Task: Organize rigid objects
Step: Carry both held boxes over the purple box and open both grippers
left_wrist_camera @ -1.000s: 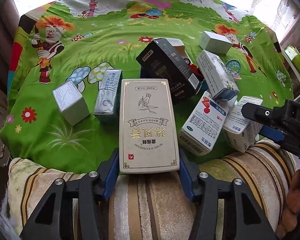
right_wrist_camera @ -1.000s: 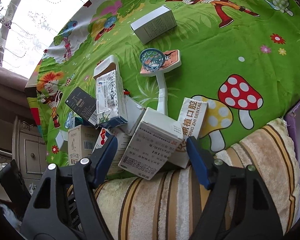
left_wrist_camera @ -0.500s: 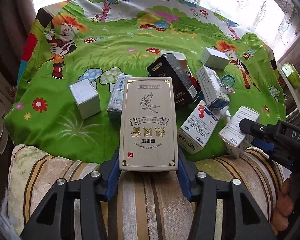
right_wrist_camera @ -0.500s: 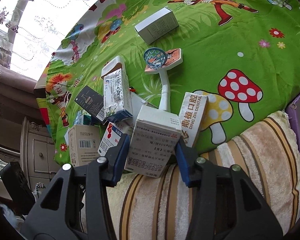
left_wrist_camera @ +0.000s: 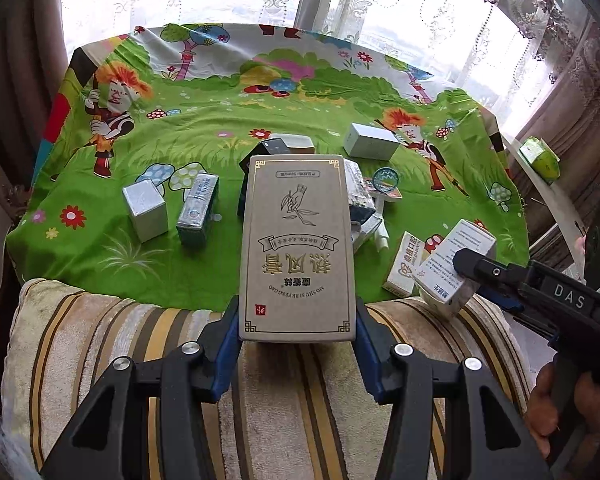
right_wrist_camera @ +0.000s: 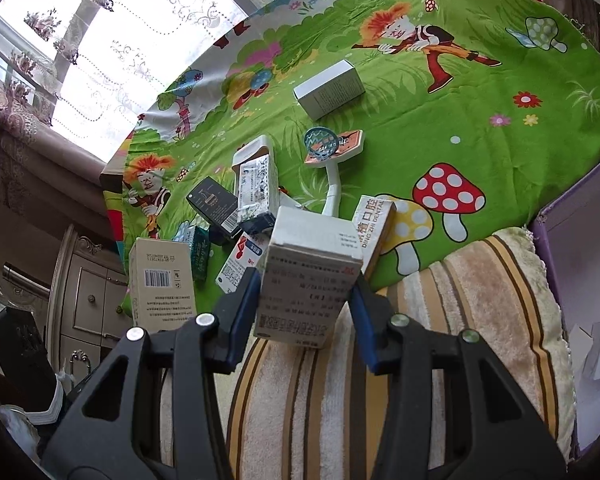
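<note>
A tall beige box (left_wrist_camera: 298, 240) with gold print is lifted over the striped cushion's edge, and my left gripper (left_wrist_camera: 298, 318) is shut on its lower end. The same box shows from behind (right_wrist_camera: 162, 280) in the right wrist view. My right gripper (right_wrist_camera: 305, 292) is shut on a white medicine box (right_wrist_camera: 312, 264), its blue pads pressing both sides. In the left wrist view that white box (left_wrist_camera: 460, 244) hangs at the right in the right gripper (left_wrist_camera: 470, 266), tilted above the cloth's near edge.
On the green cartoon cloth (left_wrist_camera: 180, 132) lie a silver cube (left_wrist_camera: 145, 211), a blue-green box (left_wrist_camera: 198, 210), a black box (right_wrist_camera: 214, 204), a white box (right_wrist_camera: 328, 88), a toy hoop (right_wrist_camera: 332, 148) and a dental box (right_wrist_camera: 374, 220). A striped cushion (left_wrist_camera: 100, 340) is nearest. A purple bin (right_wrist_camera: 580, 240) stands at the right.
The right gripper's jaws closed onto the white medicine box and raised it. The left gripper rose and drew back with the beige box, so the cloth looks farther away.
</note>
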